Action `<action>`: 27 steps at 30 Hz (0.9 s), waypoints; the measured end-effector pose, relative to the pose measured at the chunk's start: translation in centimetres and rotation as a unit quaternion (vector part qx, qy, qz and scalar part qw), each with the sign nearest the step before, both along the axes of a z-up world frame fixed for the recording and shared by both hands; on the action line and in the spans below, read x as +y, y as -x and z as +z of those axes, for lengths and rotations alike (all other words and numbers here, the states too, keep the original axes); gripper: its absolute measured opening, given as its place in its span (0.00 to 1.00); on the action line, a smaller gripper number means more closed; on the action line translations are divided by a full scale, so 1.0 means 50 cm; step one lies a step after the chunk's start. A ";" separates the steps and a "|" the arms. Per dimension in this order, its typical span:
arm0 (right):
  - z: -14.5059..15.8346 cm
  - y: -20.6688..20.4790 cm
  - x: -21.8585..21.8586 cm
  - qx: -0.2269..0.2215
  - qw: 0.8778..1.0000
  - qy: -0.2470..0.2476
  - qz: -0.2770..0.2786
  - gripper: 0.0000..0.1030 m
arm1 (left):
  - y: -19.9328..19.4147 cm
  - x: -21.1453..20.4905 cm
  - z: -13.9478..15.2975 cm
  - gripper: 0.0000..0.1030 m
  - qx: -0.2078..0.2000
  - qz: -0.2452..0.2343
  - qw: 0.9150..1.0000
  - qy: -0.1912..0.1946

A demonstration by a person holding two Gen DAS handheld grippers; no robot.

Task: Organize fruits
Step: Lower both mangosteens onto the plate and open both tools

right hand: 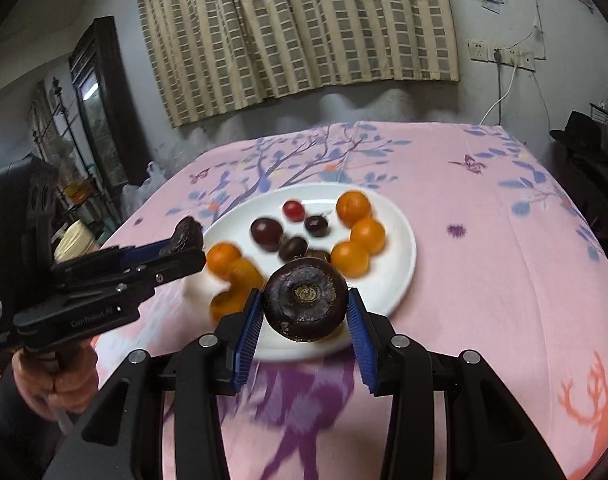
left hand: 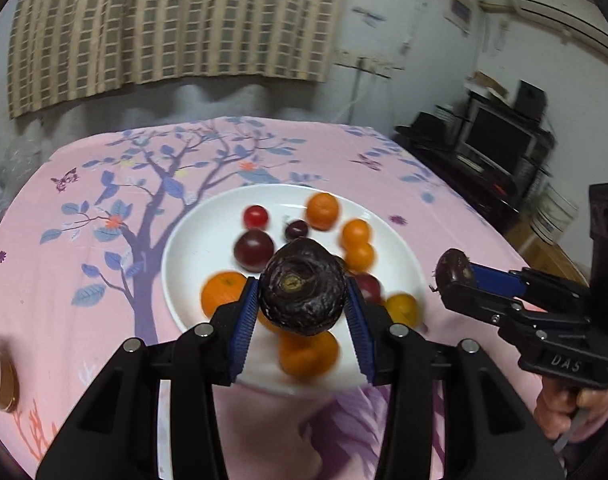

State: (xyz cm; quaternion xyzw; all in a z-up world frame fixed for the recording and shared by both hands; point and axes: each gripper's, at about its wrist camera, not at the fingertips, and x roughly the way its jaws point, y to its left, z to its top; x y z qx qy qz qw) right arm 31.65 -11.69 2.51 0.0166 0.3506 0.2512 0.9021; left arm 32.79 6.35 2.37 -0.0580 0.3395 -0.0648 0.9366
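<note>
Both grippers clamp dark fruit above the white plate [left hand: 191, 240].
Left gripper [left hand: 301, 300] pinches a wrinkled, possibly passion, fruit [left hand: 301, 292]; right gripper [right hand: 306, 304] a smooth one [right hand: 306, 300]. Oranges [right hand: 354, 208] at two o'clock, blurred.

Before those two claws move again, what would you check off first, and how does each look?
1. Left gripper clamped on its dark fruit: ok.
2. Right gripper clamped on its dark fruit: ok.
3. Grippers apart from each other: ok.
4. Plate wholly on the cloth: ok.
5. Fruit left on the plate, oranges and small dark ones, lying inside the rim: ok.
6. A place to set the held fruits down: cannot tell.
</note>
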 end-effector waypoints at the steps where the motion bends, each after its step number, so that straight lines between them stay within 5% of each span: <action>1: -0.005 -0.028 0.014 0.002 1.000 0.005 -0.004 0.42 | -0.016 0.006 -0.003 0.41 0.004 0.008 1.000 0.001; 7: -0.035 -0.116 0.052 0.027 0.999 0.015 -0.012 0.42 | -0.098 0.010 -0.029 0.41 0.032 0.032 0.999 -0.020; 9: -0.045 -0.129 0.059 0.039 0.999 0.018 -0.005 0.43 | -0.108 0.011 -0.040 0.47 0.043 0.040 0.998 -0.021; 11: -0.049 -0.128 0.062 0.048 0.999 0.020 -0.005 0.51 | -0.110 0.011 -0.041 0.64 0.045 0.046 0.998 -0.027; 13: -0.038 -0.111 0.063 0.032 0.999 0.026 -0.002 0.56 | -0.095 0.006 -0.023 0.74 0.031 0.057 0.997 -0.046; 22: 0.025 0.003 0.055 -0.025 0.999 0.036 0.002 0.64 | 0.036 0.001 0.025 0.91 0.001 0.069 0.997 -0.043; 27: 0.024 0.101 0.044 -0.062 0.996 0.057 0.003 0.68 | 0.125 -0.017 0.001 0.91 0.004 0.059 0.998 -0.032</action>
